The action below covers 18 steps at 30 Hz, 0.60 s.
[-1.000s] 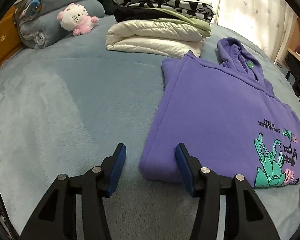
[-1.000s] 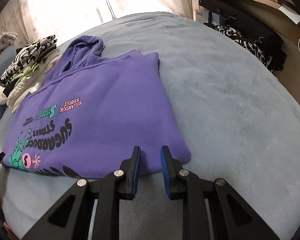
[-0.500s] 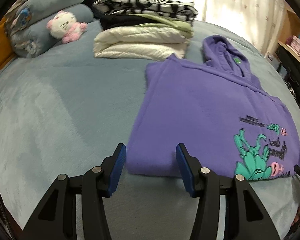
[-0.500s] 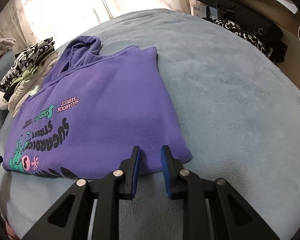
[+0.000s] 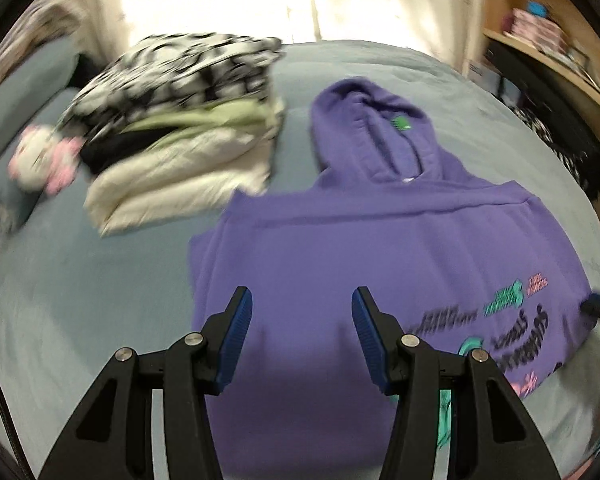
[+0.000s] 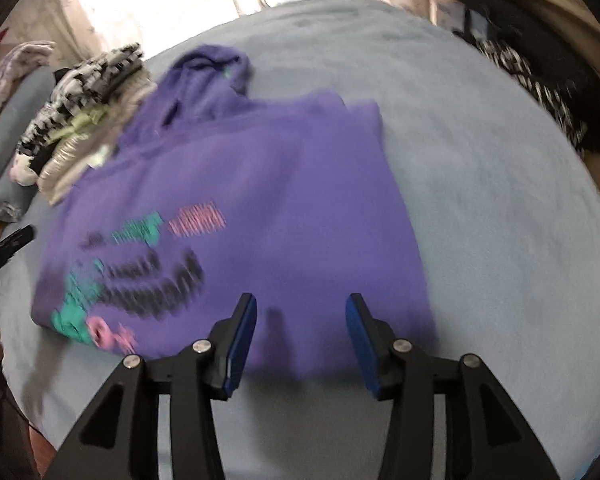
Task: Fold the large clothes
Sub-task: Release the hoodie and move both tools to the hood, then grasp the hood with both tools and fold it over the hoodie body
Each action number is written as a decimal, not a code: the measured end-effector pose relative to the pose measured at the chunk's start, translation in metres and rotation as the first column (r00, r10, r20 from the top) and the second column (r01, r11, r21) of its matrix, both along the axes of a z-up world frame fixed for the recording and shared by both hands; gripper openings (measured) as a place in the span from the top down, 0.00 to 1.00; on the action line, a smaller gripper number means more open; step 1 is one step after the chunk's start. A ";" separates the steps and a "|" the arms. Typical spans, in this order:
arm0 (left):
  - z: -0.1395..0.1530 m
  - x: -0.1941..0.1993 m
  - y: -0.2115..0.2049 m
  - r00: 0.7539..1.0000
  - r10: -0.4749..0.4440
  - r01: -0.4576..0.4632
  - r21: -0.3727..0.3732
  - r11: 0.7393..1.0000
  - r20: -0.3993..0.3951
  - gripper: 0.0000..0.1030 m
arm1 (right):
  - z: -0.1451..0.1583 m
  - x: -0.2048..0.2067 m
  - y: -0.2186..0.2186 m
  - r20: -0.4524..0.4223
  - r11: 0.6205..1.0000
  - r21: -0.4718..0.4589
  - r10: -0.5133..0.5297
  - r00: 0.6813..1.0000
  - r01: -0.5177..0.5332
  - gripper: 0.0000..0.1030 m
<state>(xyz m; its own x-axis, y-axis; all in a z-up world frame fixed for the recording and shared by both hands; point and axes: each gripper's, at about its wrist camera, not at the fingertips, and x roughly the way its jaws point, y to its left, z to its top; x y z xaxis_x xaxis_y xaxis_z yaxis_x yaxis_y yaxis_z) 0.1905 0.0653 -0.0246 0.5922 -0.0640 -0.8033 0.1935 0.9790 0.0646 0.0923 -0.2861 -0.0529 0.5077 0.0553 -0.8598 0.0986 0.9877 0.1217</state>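
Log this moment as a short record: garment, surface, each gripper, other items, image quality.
garment: purple hoodie lying flat, sleeves folded in, hood at far end, printed side up
surface: grey-blue bed cover
left gripper: open, over the hoodie's near edge, holding nothing
right gripper: open, over the hoodie's near corner, holding nothing
other items: stack of folded clothes beside the hood; pink and white plush toy left of the stack
image quality: both views motion-blurred
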 end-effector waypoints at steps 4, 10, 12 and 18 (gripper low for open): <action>0.001 0.056 -0.031 0.996 -0.086 0.086 0.009 0.996 -0.037 0.51 | 0.029 0.051 0.009 0.064 0.998 0.010 0.063 0.996 -0.064 0.55; -0.020 0.149 -0.059 0.991 -0.077 0.075 -0.020 0.997 -0.106 0.51 | 0.033 0.148 0.023 0.106 0.991 0.045 0.124 0.987 -0.130 0.55; -0.031 0.180 -0.064 0.991 -0.044 0.043 -0.013 0.999 -0.127 0.51 | 0.029 0.184 0.025 0.116 0.989 0.072 0.122 0.986 -0.131 0.55; -0.071 0.243 -0.069 0.980 0.024 -0.019 0.027 0.999 -0.195 0.51 | 0.004 0.273 0.029 0.109 0.991 0.080 0.101 0.989 -0.110 0.55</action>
<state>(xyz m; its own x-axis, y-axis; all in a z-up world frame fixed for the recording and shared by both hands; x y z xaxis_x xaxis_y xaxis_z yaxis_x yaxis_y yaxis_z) 0.4336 -0.0041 -0.0958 0.4247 -0.0310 -0.9048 0.1835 0.9816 0.0525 0.3658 -0.2572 -0.0491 0.5815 0.1845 -0.7923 -0.0237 0.9774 0.2102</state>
